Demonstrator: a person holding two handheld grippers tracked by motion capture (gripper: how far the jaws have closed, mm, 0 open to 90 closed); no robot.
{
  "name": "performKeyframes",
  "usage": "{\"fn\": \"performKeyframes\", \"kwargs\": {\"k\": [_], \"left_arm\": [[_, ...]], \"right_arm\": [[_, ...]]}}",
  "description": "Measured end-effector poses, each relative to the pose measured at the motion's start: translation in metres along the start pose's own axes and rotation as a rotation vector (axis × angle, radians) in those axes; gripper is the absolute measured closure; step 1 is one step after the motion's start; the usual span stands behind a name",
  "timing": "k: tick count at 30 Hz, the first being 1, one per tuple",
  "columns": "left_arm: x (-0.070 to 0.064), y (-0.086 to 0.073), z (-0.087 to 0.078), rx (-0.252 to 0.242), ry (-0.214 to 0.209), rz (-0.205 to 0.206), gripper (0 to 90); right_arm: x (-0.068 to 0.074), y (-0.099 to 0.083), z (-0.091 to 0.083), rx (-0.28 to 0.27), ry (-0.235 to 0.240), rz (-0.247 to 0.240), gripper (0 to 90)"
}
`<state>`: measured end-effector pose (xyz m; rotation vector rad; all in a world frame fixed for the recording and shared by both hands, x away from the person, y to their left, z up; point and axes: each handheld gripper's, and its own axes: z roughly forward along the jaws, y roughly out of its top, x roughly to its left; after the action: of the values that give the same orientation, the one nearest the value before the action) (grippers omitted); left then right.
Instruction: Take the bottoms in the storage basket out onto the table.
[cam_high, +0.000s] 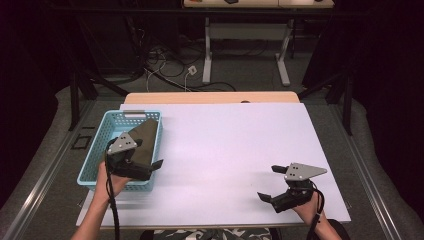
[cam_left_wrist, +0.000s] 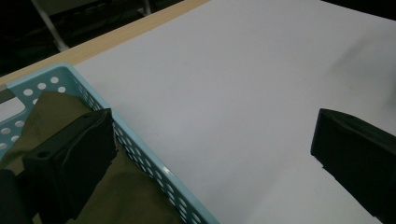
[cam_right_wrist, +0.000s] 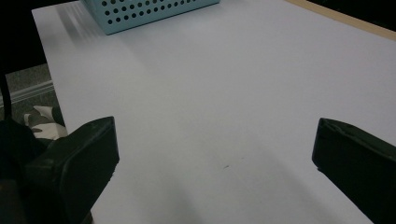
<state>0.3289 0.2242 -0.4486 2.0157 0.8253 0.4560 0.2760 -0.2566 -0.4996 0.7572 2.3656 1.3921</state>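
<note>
A light blue perforated basket (cam_high: 94, 150) stands at the left of the white table top (cam_high: 225, 150), and an olive cloth (cam_high: 146, 135) lies in it. My left gripper (cam_high: 149, 154) is open above the basket's near right corner. In the left gripper view the gripper (cam_left_wrist: 212, 149) straddles the basket rim (cam_left_wrist: 140, 140): one jaw is over the cloth (cam_left_wrist: 121, 196), the other over bare table. My right gripper (cam_high: 269, 183) hovers open near the front right of the table. Nothing is between its jaws in the right gripper view (cam_right_wrist: 215, 149), where the basket (cam_right_wrist: 144, 11) is far off.
A wooden table edge (cam_high: 210, 97) shows beyond the white sheet. Behind it are cables on the floor (cam_high: 165, 65) and the white legs of another desk (cam_high: 207, 55). Grey floor lies on both sides of the table.
</note>
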Motion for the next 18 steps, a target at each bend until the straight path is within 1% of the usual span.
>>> {"fn": "performKeyframes", "kwargs": {"k": [5,9,12,13,15,18], "left_arm": [[0.008,0.002,-0.002,0.001,0.001,-0.012,0.1],[0.012,0.003,-0.002,0.002,0.005,-0.016,0.1],[0.018,0.005,-0.001,0.024,0.015,-0.007,0.1],[0.018,0.005,-0.001,0.024,0.015,-0.007,0.1],[0.021,0.005,0.000,0.026,0.003,-0.019,0.1],[0.026,0.006,0.002,0.036,0.001,-0.022,0.2]], "right_arm": [[0.000,0.000,-0.001,-0.003,-0.001,0.005,0.3],[0.001,0.000,-0.001,-0.001,-0.001,0.002,0.5],[0.001,0.000,-0.001,-0.004,0.002,0.000,0.4],[0.001,0.000,-0.001,-0.004,0.001,0.000,0.4],[0.000,0.000,-0.001,-0.001,0.001,0.004,0.5],[0.001,0.000,0.000,0.001,0.006,0.006,0.5]]}}
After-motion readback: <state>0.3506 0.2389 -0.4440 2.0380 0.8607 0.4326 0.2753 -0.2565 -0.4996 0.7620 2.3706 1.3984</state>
